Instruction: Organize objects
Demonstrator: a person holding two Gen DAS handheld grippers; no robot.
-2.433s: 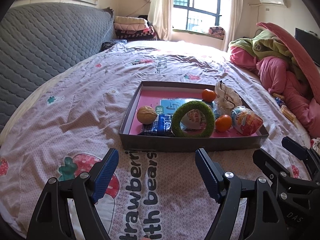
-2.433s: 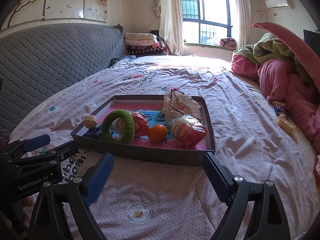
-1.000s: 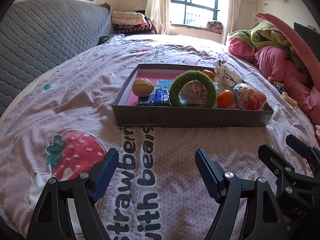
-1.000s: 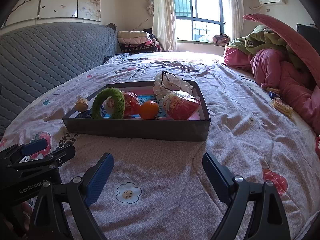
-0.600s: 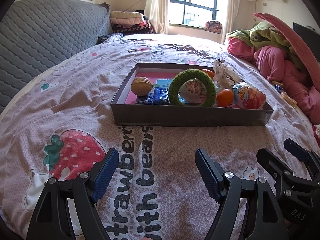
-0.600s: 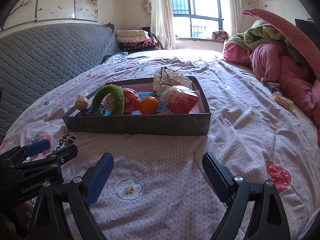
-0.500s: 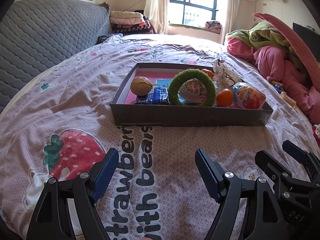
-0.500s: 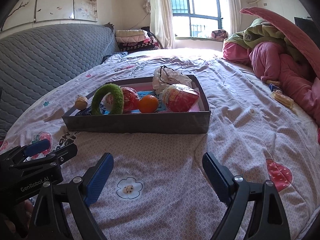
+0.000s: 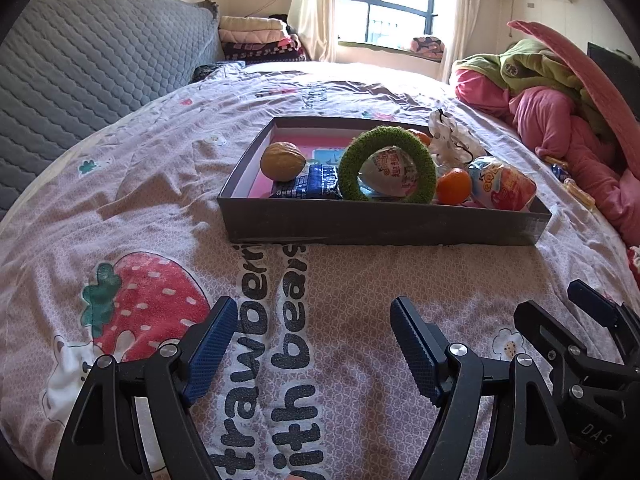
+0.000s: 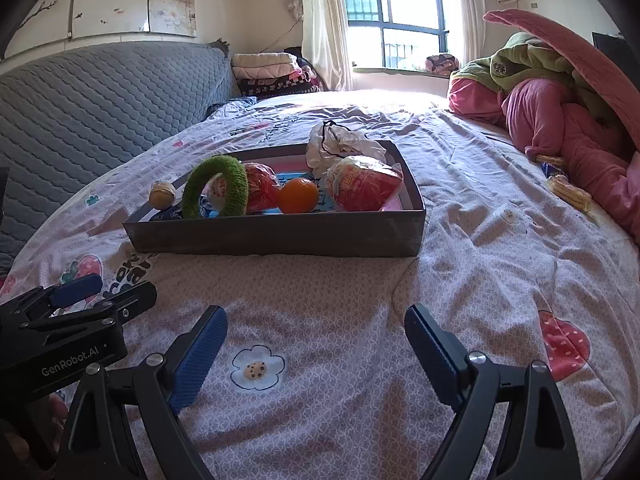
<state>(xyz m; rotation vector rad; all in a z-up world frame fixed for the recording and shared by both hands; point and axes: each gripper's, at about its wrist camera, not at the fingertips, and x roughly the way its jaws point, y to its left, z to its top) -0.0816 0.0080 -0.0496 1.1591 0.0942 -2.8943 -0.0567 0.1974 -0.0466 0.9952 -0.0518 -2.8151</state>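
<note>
Both grippers hang low over the bedspread, nothing between their jaws. The left gripper is spread wide at the bottom of its frame; the right gripper is just as wide. Up past them, centre frame and well apart, sits the dark tray on the bed. Counting inside it: one walnut, one green ring standing upright, two oranges, the nearer orange by the ring, two red snack packets, one blue wrapper, one white crumpled bag.
</note>
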